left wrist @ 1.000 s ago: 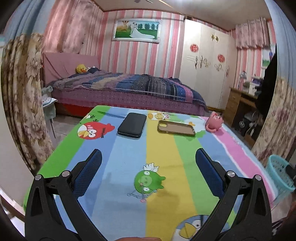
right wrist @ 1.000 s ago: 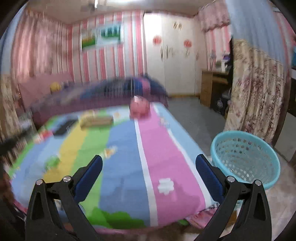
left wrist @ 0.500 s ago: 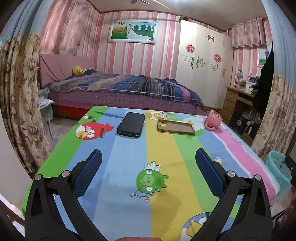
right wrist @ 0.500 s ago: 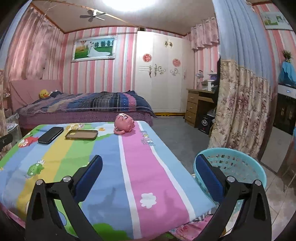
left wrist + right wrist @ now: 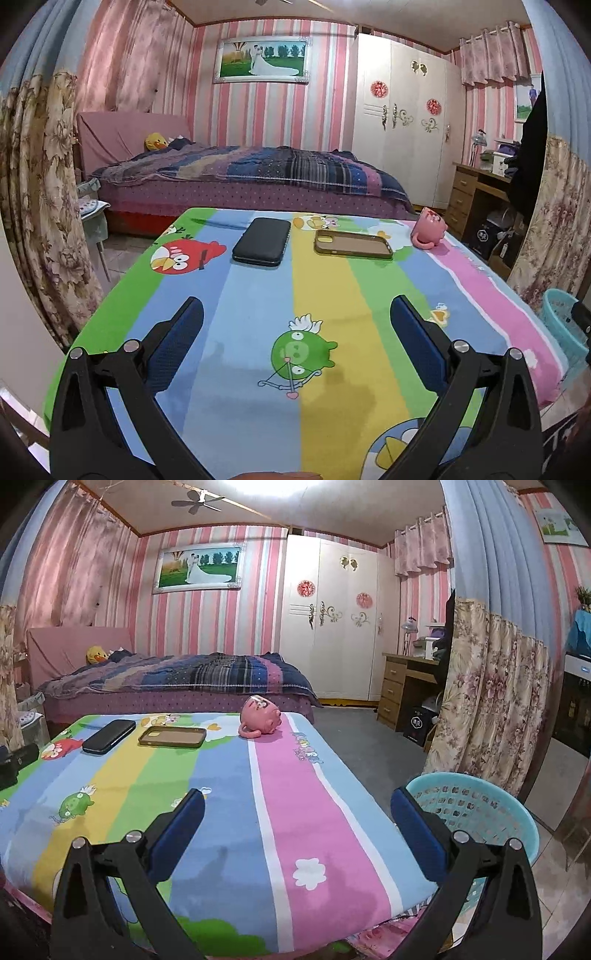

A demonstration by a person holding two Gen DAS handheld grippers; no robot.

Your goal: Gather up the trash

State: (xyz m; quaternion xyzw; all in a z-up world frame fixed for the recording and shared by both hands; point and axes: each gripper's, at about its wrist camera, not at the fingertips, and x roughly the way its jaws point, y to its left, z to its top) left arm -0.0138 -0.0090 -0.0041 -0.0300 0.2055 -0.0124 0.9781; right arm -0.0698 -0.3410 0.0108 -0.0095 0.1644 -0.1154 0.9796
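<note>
Both grippers are held wide and empty above the near part of the tabletop [image 5: 258, 369], which is covered by a striped cartoon cloth. The left gripper [image 5: 295, 343] is seen at the lower centre of its frame, over the blue and yellow stripes; the right gripper [image 5: 297, 823] is seen at the lower centre of its own, over the pink stripe near the tabletop's right edge.

Three things are laid in a row along the far edge, in the upper middle of both frames: a black case [image 5: 262, 240], a phone case [image 5: 352, 244] just to its right, and a tipped pink mug [image 5: 428, 229] at the far right corner. Which is meant as trash cannot be told.

A basket [image 5: 476, 812] is set on the floor just beside the right edge, at the lower right, likely as the bin. Bare cloth is left between grippers and things, so the reach forward is judged unobstructed.
</note>
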